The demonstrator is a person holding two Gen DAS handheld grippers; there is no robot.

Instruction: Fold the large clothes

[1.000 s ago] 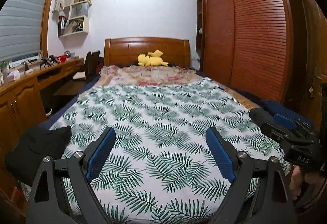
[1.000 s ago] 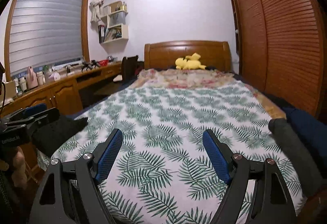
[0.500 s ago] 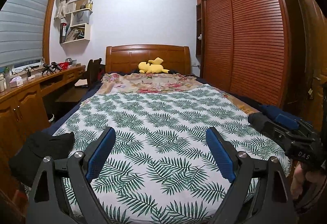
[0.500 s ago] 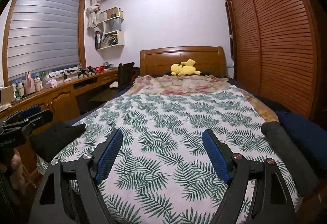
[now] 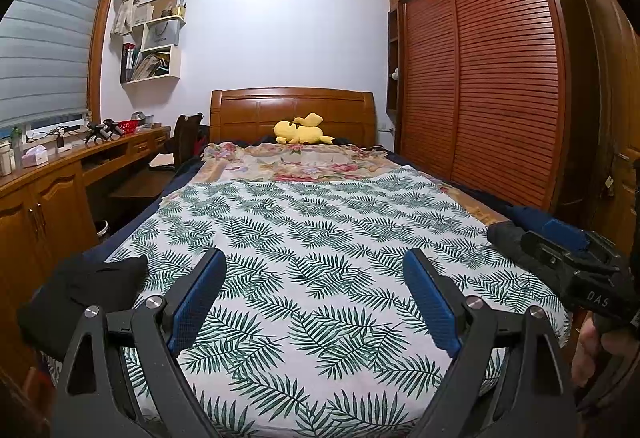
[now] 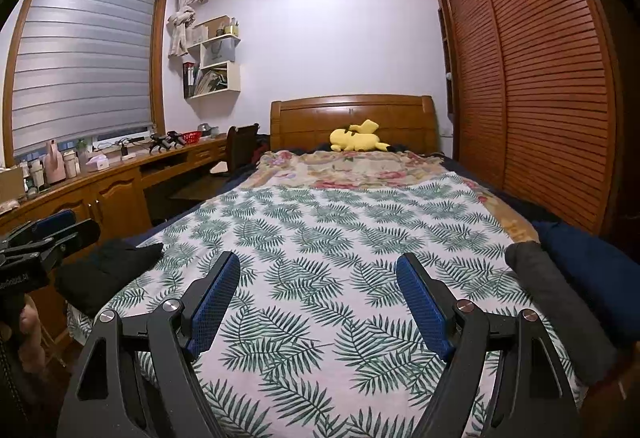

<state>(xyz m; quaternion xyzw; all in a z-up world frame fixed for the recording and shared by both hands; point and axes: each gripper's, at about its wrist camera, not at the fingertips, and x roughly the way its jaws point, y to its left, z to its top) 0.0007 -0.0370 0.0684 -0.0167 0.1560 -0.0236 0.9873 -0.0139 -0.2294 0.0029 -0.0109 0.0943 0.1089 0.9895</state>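
Right now I have both grippers held over the foot of the bed, pointing toward the headboard [image 5: 292,110]. My left gripper [image 5: 314,292] has its jaws released, spread wide with only the leaf-print sheet [image 5: 312,238] showing between the blue pads [image 5: 198,298]. My right gripper [image 6: 318,294] is likewise released, nothing between its pads, and I can see it from the left wrist view at the right edge, gripped by a hand [image 5: 588,350].

The clothes I am after lie at the foot corners of the bed. A black garment [image 5: 80,298] sits crumpled on the left corner, partly hanging off the edge, just beside my left gripper's outer finger. On the right corner a dark grey garment [image 6: 556,302] lies rolled along the edge, with a navy blue garment [image 6: 592,270] touching it on the far side, next to the slatted wardrobe [image 6: 540,98]. None of them is touched by either gripper.

Farther up the bed a floral blanket [image 6: 352,168] covers the pillow end, and a yellow plush toy [image 6: 358,136] rests against the headboard. A wooden desk [image 6: 120,174] runs along the left wall under the window blind [image 6: 80,66].
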